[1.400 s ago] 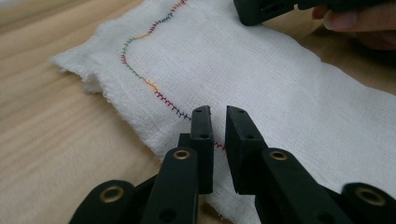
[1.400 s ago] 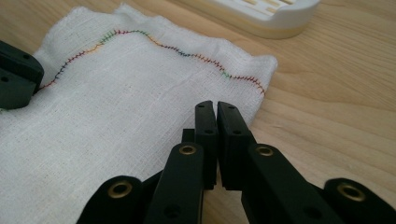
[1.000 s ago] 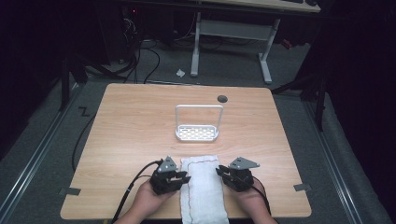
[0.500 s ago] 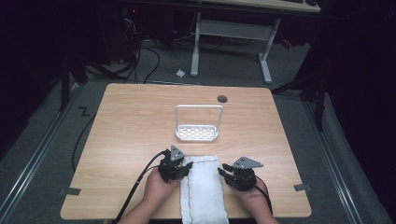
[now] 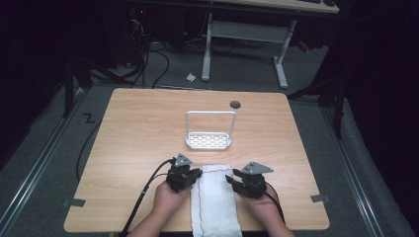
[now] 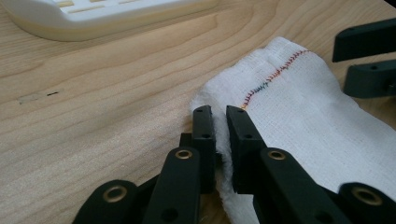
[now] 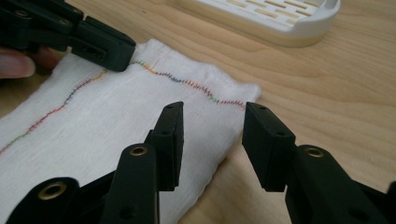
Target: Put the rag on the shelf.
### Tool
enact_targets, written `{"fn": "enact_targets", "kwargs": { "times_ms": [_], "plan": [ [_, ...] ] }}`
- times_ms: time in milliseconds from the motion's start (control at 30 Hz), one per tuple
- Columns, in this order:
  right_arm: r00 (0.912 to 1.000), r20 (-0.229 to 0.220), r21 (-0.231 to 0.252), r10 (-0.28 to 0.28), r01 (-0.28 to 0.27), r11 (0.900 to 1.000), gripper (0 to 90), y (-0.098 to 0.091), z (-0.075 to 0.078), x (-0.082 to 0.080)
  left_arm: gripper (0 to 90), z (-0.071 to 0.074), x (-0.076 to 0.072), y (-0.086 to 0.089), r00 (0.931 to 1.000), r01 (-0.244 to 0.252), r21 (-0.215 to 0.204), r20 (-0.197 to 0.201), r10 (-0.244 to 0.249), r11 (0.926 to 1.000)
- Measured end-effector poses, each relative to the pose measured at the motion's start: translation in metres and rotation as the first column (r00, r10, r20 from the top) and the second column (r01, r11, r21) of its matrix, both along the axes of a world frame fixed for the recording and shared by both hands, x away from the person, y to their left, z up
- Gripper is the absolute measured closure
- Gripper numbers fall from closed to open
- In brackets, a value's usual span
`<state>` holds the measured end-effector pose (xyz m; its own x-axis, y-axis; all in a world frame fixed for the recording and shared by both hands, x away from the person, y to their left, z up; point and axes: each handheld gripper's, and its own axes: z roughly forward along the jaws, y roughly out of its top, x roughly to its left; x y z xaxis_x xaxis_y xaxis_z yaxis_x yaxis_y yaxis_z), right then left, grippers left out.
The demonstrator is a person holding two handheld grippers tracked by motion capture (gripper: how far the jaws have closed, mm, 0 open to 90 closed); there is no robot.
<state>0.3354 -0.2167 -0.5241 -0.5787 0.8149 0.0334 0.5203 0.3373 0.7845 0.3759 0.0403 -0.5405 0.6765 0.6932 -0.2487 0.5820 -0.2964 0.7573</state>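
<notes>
The white cloth (image 5: 215,200) lies flat on the tabletop (image 5: 143,128) near its front edge, the left tongs (image 6: 218,122) pinching its left edge, the right tongs (image 7: 212,126) spread astride its right edge, probably to lift both sides together

Left gripper (image 5: 196,174) at lower centre-left of the high view, jaws nearly closed, pinching the white cloth (image 6: 299,107) edge. Right gripper (image 5: 230,178) at lower centre-right, jaws parted. Both hands entering from the bottom edge.
</notes>
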Motion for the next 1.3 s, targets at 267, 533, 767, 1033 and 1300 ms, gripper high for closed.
{"fn": "enact_targets", "kwargs": {
  "times_ms": [267, 533, 767, 1033, 1300],
  "plan": [
    [0.9967, -0.079, -0.049, -0.021, 0.017, 0.9986, 49.0, 0.014, -0.007, 0.025, 82.8, 0.0, 0.001, 0.002, 0.9998, -0.003, -0.017, -0.018, 0.003, 0.9999],
    [0.9968, -0.08, 0.016, 0.003, -0.001, 0.9999, 68.5, 0.012, -0.012, 0.02, 82.7, -0.001, 0.002, 0.002, 0.9998, -0.005, -0.02, -0.019, 0.004, 0.9998],
    [0.9967, -0.078, 0.034, 0.022, -0.02, 0.9992, 81.2, 0.014, -0.013, 0.018, 82.9, 0.0, 0.001, 0.002, 0.9998, -0.008, -0.017, -0.018, 0.008, 0.9998],
    [0.999, -0.04, 0.018, 0.019, -0.018, 0.9997, 83.6, 0.017, -0.009, 0.013, 83.4, 0.001, -0.001, 0.006, 0.9997, -0.026, -0.046, -0.005, 0.026, 0.9986],
    [0.9996, 0.023, 0.049, 0.018, -0.019, 0.9986, 83.6, 0.015, 0.002, 0.007, 83.8, 0.008, -0.003, 0.01, 0.9994, -0.031, -0.1, 0.014, 0.033, 0.9945]
  ]
}}
